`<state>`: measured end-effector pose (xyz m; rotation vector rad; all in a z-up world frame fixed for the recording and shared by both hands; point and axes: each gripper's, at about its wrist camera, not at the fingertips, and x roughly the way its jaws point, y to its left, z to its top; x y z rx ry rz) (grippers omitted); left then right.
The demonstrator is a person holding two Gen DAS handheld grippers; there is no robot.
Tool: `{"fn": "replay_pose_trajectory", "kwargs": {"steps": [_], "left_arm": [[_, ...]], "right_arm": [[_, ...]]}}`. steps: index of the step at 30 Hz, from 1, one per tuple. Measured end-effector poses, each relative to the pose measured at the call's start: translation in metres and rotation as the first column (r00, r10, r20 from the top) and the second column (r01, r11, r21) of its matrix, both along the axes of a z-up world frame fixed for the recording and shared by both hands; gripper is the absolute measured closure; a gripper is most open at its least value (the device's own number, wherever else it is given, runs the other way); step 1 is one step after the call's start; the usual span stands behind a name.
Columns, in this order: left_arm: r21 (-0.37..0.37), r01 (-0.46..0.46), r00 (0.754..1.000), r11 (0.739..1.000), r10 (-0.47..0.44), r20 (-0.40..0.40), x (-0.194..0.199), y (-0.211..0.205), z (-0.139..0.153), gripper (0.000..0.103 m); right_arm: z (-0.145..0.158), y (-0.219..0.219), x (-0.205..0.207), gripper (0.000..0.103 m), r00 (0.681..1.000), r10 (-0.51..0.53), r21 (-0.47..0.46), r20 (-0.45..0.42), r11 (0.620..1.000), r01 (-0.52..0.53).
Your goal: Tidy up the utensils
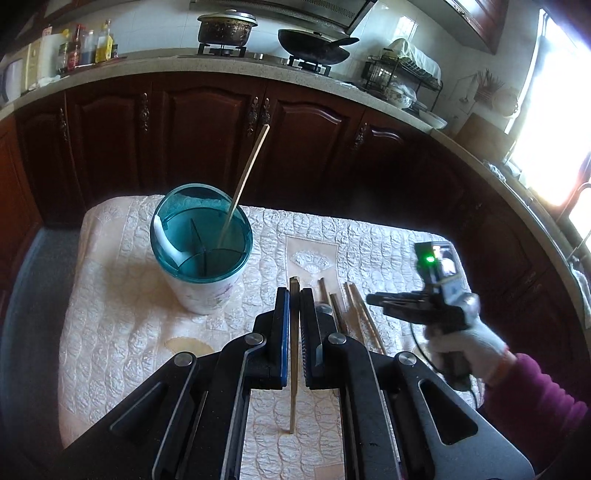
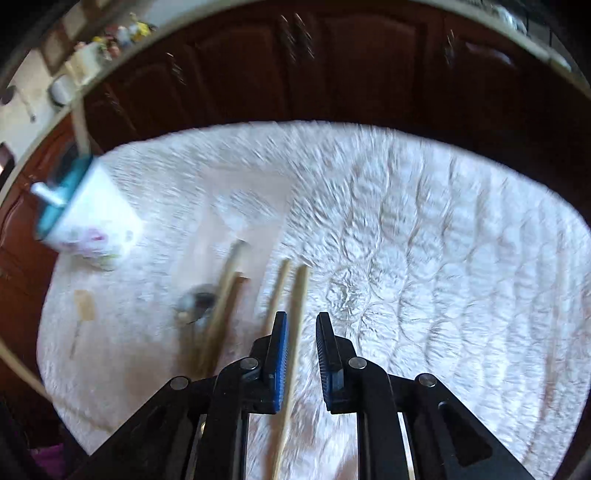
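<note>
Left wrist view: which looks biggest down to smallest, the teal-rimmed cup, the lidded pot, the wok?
1. Teal-rimmed cup, clearly largest, though it sits nearest the camera.
2. Wok and lidded pot: similar, both far back on the stove; not ranked.

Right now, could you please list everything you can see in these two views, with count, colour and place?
Utensil holder: one, white with teal rim, on the table's left.
Chopstick in holder: one, pale wood, leaning upright.
Held chopstick: one, pale wood, between the left claw's pads.
Loose chopsticks: several, wood, lying on the cloth.
Quilted cloth: one, cream, covering the table.
Cabinets: dark brown, behind the table.
Pot: one, dark, on the stove.
Wok: one, black, on the stove.
Bottles: several, counter's left.
Dish rack: one, black, counter's right.
Left claw: shut on chopstick.
Right claw: open, above loose chopsticks.
</note>
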<state>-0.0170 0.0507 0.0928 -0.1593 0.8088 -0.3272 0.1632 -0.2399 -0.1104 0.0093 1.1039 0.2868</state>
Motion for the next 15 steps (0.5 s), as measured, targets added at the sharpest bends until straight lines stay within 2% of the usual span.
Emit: {"fn": "replay_pose_trajectory", "kwargs": {"steps": [7,9,12,15], "left_arm": [[-0.006,0.004,1.0,1.0,-0.004,-0.013,0.005,-0.001,-0.002,0.099],[-0.007,0.009,1.0,1.0,-0.009,-0.014,0.006,-0.002,-0.001,0.099],[-0.024,0.013,1.0,1.0,-0.014,-0.014,0.005,0.003,0.002,0.099],[-0.028,0.015,1.0,0.999,-0.015,0.001,0.001,0.009,0.009,0.099]], "right_arm": [[-0.026,-0.002,0.033,0.089,0.998,-0.035,0.043,-0.06,0.998,0.037],[-0.026,0.0,0.037,0.095,0.998,-0.025,0.036,-0.062,0.999,0.027],[-0.015,-0.006,0.026,0.098,0.998,-0.007,0.058,-0.057,0.998,0.01],[0.015,-0.019,0.006,0.098,1.0,0.006,0.1,0.001,0.995,-0.006]]}}
